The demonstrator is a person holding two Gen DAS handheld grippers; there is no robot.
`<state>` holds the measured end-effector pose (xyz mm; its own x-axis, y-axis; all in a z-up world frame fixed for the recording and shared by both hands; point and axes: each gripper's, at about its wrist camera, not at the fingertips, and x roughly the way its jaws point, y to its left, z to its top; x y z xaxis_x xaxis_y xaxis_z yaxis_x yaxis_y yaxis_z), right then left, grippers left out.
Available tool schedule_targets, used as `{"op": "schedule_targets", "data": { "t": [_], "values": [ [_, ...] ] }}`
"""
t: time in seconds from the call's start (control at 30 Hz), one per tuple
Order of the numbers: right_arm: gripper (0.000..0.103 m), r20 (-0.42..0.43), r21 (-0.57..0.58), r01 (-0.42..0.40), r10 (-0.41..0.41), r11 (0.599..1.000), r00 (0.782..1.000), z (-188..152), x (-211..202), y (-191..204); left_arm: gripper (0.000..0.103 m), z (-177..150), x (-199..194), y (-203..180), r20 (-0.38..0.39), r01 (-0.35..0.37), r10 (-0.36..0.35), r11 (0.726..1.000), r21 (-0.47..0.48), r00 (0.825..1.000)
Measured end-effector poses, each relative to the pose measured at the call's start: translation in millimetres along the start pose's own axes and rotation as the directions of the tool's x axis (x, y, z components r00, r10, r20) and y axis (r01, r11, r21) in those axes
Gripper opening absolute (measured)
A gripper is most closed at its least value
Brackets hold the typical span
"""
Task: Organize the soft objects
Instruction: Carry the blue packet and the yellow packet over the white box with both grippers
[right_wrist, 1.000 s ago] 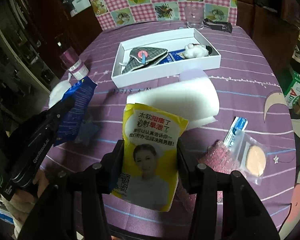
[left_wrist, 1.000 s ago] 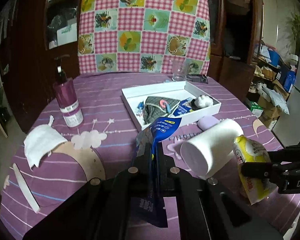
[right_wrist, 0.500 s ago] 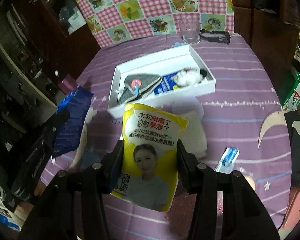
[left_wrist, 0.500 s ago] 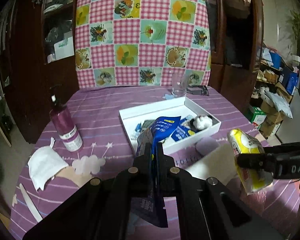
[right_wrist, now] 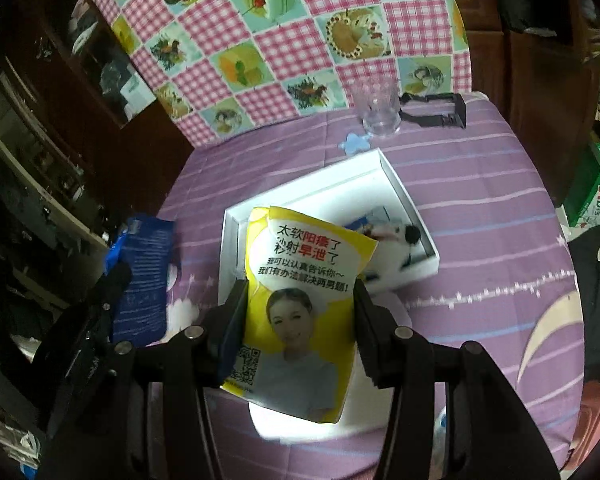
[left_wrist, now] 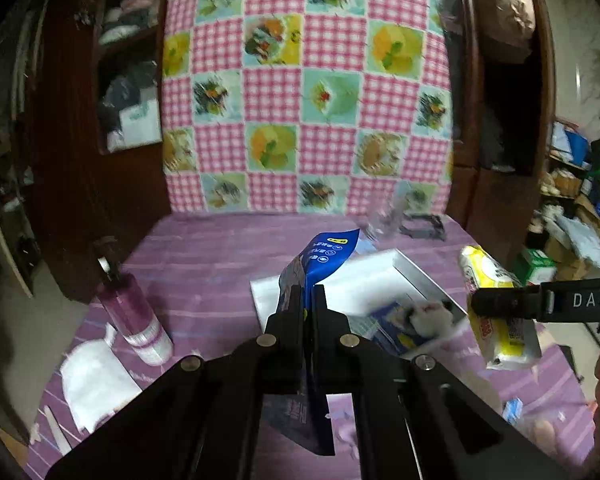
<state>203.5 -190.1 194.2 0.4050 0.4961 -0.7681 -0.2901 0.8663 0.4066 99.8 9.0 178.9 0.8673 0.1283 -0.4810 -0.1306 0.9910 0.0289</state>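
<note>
My left gripper [left_wrist: 308,292] is shut on a blue packet [left_wrist: 320,258] and holds it above the purple table, near the white box [left_wrist: 384,276]. My right gripper [right_wrist: 300,284] is shut on a yellow tissue pack [right_wrist: 300,300] with a woman's photo, held above the near end of the white box [right_wrist: 400,192]. The yellow pack also shows in the left wrist view [left_wrist: 496,304], with the right gripper's finger [left_wrist: 540,304] across it. The blue packet shows at the left of the right wrist view [right_wrist: 144,276]. A white fluffy item [right_wrist: 396,234] and a blue packet lie in the box.
A purple pump bottle [left_wrist: 134,312] and a white pad [left_wrist: 92,380] are at the table's left. A glass [right_wrist: 376,108] and a black clip [right_wrist: 436,110] stand at the far edge. A white roll [right_wrist: 364,408] lies under the yellow pack. A checked cloth hangs behind.
Both grippers have risen and moved forward toward the white box with their packs. The white roll has dropped out of the left wrist view.
</note>
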Motion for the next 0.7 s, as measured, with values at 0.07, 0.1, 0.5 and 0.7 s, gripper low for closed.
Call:
{"op": "schedule_targets", "data": {
  "t": [0.07,0.1,0.5,0.7],
  "values": [
    [0.051,0.002,0.008,-0.009,0.009,1.000,1.000,5.5,6.5,-0.7,0.001,5.5,6.6,-0.6,0.017,-0.030,0.030,1.000,0.001,0.999],
    [0.051,0.002,0.015,-0.019,0.019,1.000,1.000,8.9,9.7,-1.1,0.001,8.1,10.8,-0.9,0.021,-0.037,0.037,0.999,0.000,0.999],
    [0.052,0.173,0.163,-0.183,0.154,0.970,0.973,49.4,54.3,-36.4,0.001,15.6,86.7,-20.7,0.040,-0.017,0.021,0.996,-0.092,0.999],
    [0.052,0.138,0.201,-0.187,0.162,0.961,0.977,48.8,82.4,-57.8,0.001,-10.2,117.7,-37.4,0.008,-0.051,0.052,0.997,-0.057,0.999]
  ]
}}
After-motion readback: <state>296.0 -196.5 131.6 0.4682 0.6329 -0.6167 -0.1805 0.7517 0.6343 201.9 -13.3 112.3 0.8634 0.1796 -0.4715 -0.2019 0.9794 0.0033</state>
